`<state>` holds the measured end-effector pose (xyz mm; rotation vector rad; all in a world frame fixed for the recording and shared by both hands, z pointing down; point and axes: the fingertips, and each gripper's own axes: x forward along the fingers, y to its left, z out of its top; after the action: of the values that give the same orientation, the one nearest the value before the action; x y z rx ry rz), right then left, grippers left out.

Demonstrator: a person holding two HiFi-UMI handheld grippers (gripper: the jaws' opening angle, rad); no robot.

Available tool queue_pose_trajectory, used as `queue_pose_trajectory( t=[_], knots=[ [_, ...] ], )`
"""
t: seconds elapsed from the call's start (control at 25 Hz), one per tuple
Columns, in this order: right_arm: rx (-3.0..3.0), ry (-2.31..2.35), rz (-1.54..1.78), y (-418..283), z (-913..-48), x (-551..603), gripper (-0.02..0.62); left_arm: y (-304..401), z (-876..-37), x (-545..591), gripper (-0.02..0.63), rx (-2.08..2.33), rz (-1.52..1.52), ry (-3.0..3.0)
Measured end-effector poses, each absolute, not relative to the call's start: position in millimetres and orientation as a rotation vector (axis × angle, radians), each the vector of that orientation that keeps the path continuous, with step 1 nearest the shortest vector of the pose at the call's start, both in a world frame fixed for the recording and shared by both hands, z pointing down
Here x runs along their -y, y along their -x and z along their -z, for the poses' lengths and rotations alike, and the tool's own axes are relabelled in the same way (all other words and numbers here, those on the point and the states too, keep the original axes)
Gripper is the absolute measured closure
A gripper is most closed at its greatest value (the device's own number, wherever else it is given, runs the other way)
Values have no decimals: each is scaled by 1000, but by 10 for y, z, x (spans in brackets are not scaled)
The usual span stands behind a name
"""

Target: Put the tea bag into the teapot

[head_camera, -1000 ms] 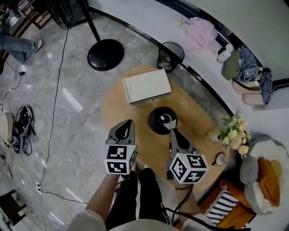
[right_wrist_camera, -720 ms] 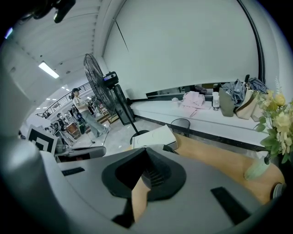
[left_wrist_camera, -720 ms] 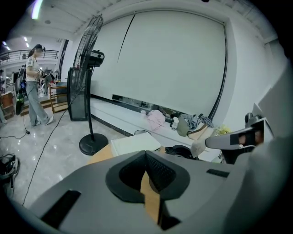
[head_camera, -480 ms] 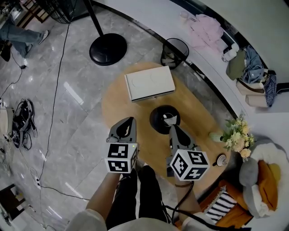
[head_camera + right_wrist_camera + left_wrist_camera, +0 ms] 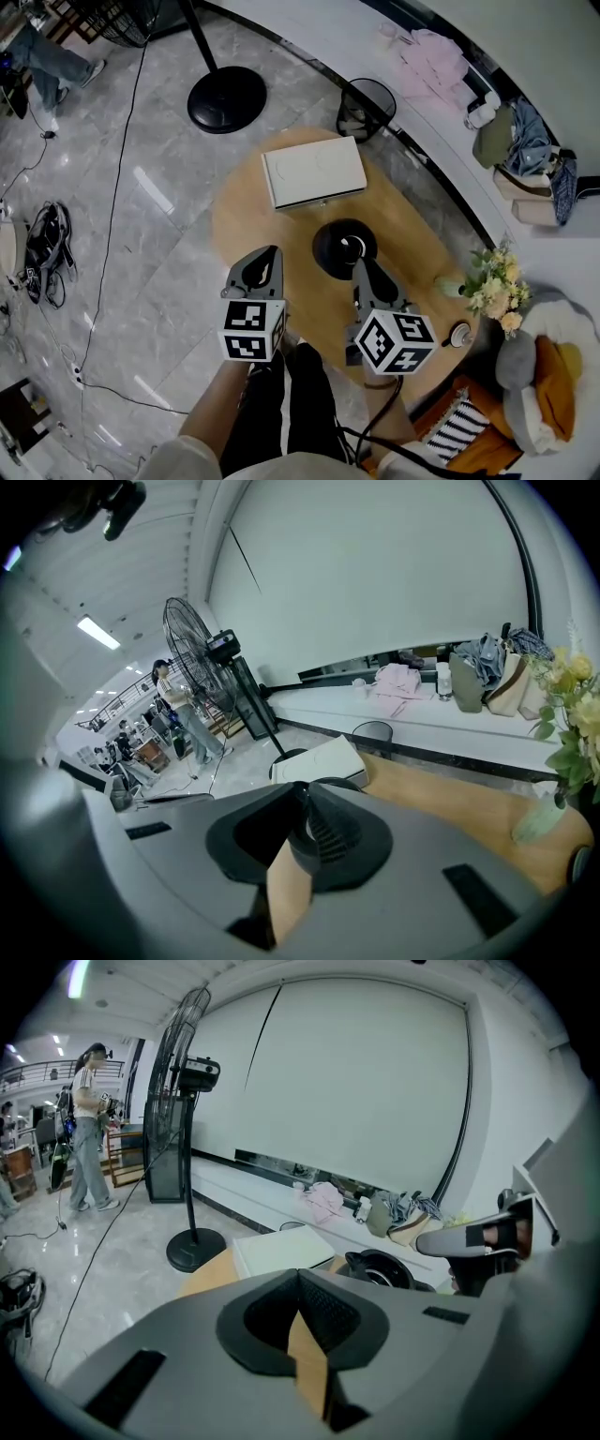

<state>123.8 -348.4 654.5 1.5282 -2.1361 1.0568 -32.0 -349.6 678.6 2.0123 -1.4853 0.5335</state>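
The black teapot [image 5: 330, 253] stands open near the middle of the oval wooden table [image 5: 244, 225]. My right gripper [image 5: 357, 262] reaches over its near rim, jaws closed. A small white piece, the tea bag [image 5: 352, 246], shows at the tips inside the pot's mouth. In the right gripper view the jaws [image 5: 302, 789] meet, with a pale sliver between the pads and the teapot's rim [image 5: 339, 783] just beyond. My left gripper [image 5: 270, 253] hovers left of the pot, shut and holding nothing. In the left gripper view [image 5: 298, 1274] the teapot [image 5: 380, 1267] sits ahead to the right.
A white flat box [image 5: 313, 172] lies on the table's far end. A vase of flowers [image 5: 492, 286] and a small round object [image 5: 457, 333] stand at the right edge. A wire bin [image 5: 366, 101] and a fan's base [image 5: 226, 98] stand on the floor beyond.
The white piece at the right gripper's tips looks smaller and sits lower in the teapot's mouth. Both grippers have hardly moved over the table; the head view has shifted slightly.
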Motion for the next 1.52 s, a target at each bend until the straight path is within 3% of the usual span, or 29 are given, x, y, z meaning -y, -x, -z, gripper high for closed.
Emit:
queue_pose_trajectory(
  t=[0.8, 1.52],
  knots=[
    [2134, -1543, -1022, -1262, -6403, 3422, 557, 351, -6602, 3446, 589, 1505, -518, -2020],
    [2157, -1560, -930, -1345, -5745, 3168, 560, 238, -5764, 3255, 589, 1521, -464, -2105]
  ],
)
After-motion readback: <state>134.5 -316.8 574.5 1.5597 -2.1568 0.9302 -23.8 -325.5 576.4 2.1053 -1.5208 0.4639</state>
